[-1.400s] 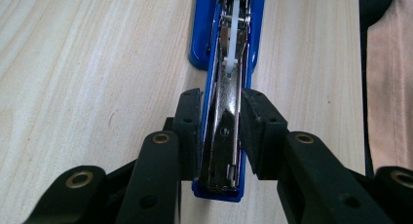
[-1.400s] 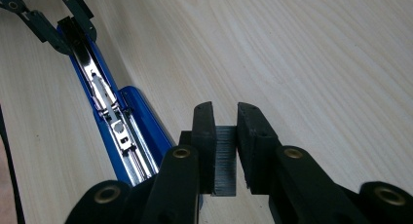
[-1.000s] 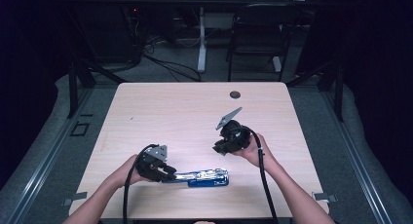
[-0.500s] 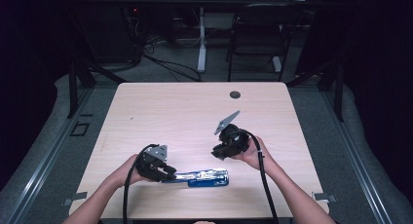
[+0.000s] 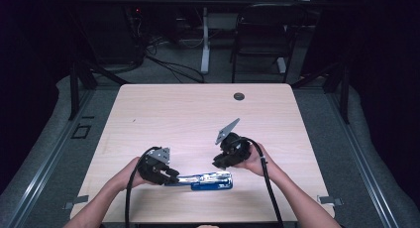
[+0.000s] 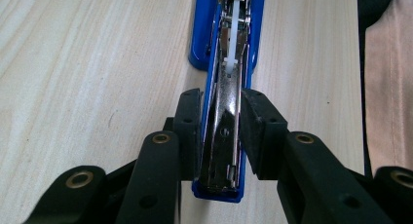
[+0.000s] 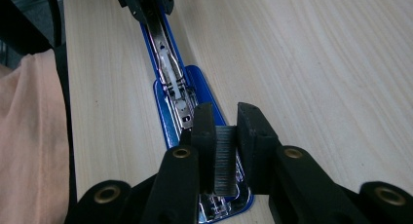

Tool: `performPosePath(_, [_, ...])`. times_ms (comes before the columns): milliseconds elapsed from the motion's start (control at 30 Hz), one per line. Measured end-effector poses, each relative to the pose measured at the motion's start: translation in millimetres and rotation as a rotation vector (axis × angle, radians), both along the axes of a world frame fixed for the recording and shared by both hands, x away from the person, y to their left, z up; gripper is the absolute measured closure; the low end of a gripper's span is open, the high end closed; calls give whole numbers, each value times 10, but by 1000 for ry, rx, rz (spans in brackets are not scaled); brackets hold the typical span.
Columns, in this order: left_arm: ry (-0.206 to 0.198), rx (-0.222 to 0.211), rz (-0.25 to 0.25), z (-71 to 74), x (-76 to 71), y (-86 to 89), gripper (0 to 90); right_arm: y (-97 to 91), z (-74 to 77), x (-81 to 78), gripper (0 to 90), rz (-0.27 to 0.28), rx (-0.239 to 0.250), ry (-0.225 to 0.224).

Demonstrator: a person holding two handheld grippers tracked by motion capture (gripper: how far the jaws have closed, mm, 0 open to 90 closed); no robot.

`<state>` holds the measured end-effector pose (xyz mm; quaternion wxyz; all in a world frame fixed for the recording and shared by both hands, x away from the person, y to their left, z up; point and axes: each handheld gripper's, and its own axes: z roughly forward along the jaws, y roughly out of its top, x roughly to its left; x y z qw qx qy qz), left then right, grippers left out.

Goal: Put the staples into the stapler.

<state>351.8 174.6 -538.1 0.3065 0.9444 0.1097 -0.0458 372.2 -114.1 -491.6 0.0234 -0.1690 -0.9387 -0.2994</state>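
Table (image 5: pixel 198 114) mostly bare around the stapler (image 5: pixel 205 181): a small dark round cap (image 5: pixel 239 96) sits far back of it, well apart. Beyond the table, a chair (image 5: pixel 260 34) and floor cables (image 5: pixel 163 69), nowhere near the work. Nothing lies between the grippers and the stapler; the person's sleeve (image 7: pixel 29 136) is just beside it on the near side.

Vs. a second ago: right gripper (image 5: pixel 221 163) has come down and nearer, from above the stapler's right end to right over it. Left gripper (image 5: pixel 168 176) unchanged, stapler hasn't shifted.

Stapler lies flat near the table's front edge, long axis running left-right, roughly parallel to that edge. It's swung open: blue base (image 6: pixel 204 44) w/ the chrome magazine (image 6: pixel 226 126) stretched out in line, channel facing up.

Left gripper is clamped on the magazine's left end, pads (image 6: pixel 189 131) pressing both sides. Right gripper (image 7: pixel 225 156) is closed on a strip of staples (image 7: pixel 225 158), held on edge just above the stapler's right end (image 7: pixel 185 102); can't tell if the strip touches the channel yet.
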Motion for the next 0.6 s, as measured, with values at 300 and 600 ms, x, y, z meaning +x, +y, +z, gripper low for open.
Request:
performPosePath(300, [11,-16,-7,-10,6,7,698,47,-108,-32,788,84,-25,-1])
performPosePath(600, [18,-25,-4,-17,12,0,699,35,-150,-60,787,150,-52,-14])
